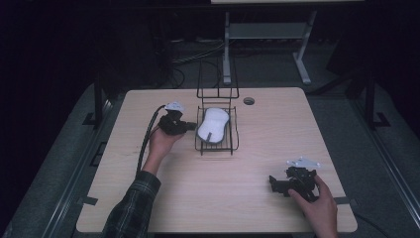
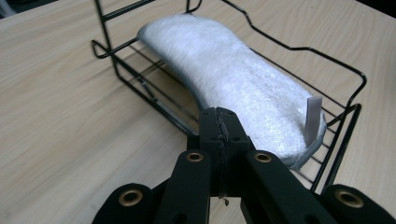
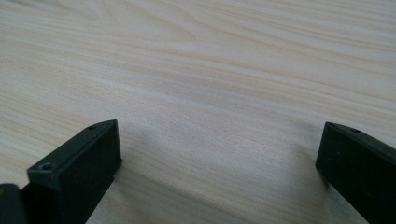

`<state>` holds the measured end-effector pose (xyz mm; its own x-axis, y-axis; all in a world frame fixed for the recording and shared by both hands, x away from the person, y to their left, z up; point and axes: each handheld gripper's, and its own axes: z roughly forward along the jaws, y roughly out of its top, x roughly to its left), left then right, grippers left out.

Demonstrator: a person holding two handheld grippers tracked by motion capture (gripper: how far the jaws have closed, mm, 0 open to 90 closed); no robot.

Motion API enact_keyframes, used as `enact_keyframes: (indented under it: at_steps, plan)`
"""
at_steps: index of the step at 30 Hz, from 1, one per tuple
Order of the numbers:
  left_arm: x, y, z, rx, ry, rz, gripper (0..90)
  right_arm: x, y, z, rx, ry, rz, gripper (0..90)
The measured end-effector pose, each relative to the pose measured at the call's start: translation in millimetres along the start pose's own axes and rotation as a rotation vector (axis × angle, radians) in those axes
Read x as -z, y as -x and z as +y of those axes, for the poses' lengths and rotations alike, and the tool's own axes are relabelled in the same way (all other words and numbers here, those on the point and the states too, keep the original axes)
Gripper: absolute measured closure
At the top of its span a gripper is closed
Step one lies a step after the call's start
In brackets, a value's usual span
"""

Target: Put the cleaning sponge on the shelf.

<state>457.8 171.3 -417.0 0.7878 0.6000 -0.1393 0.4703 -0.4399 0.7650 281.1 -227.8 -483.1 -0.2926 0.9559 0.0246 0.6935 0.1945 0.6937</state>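
Note:
A white fuzzy insole-shaped pad lies in a black wire basket at the middle of the wooden table. My left gripper is shut, jaws pressed together with nothing between them, its tips at the basket's left rim beside the pad. A small white tag sticks up from the pad's near end. My right gripper rests low over bare wood at the front right, jaws wide apart and empty.
The light wooden table has a round cable hole behind the basket. The basket's tall wire back rises at the far side. A white desk frame stands on the floor beyond the table.

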Motion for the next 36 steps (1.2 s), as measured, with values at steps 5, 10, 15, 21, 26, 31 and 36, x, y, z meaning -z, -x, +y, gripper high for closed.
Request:
enact_keyframes:
  at_steps: [5, 10, 15, 21, 26, 31, 36]
  plan:
    - [-7.5, 7.7, 4.7, -0.018, -0.005, -0.017, 89.5, 0.0, 0.0, 0.0, 0.0, 0.0, 0.0, 0.0]
    - [-10.2, 16.0, 9.2, -0.037, -0.005, -0.033, 89.5, 0.0, 0.0, 0.0, 0.0, 0.0, 0.0, 0.0]
    - [-19.3, 22.5, 9.2, -0.062, -0.051, -0.048, 89.5, 0.0, 0.0, 0.0, 0.001, 0.0, 0.0, 0.0]
    - [-32.3, 33.7, 10.8, -0.07, -0.056, -0.077, 89.5, 0.0, 0.0, 0.0, 0.0, 0.0, 0.0, 0.0]
    - [-36.6, 38.5, 13.8, -0.076, -0.058, -0.088, 89.5, 0.0, 0.0, 0.0, 0.0, 0.0, 0.0, 0.0]
    - [-30.4, 38.8, 14.3, -0.075, -0.045, -0.086, 86.8, 0.0, 0.0, -0.1, 0.001, 0.0, 0.0, 0.0]
    - [-17.4, 40.1, 12.2, -0.064, -0.046, -0.076, 69.6, 0.1, 0.0, -0.1, 0.001, 0.0, 0.0, 0.0]
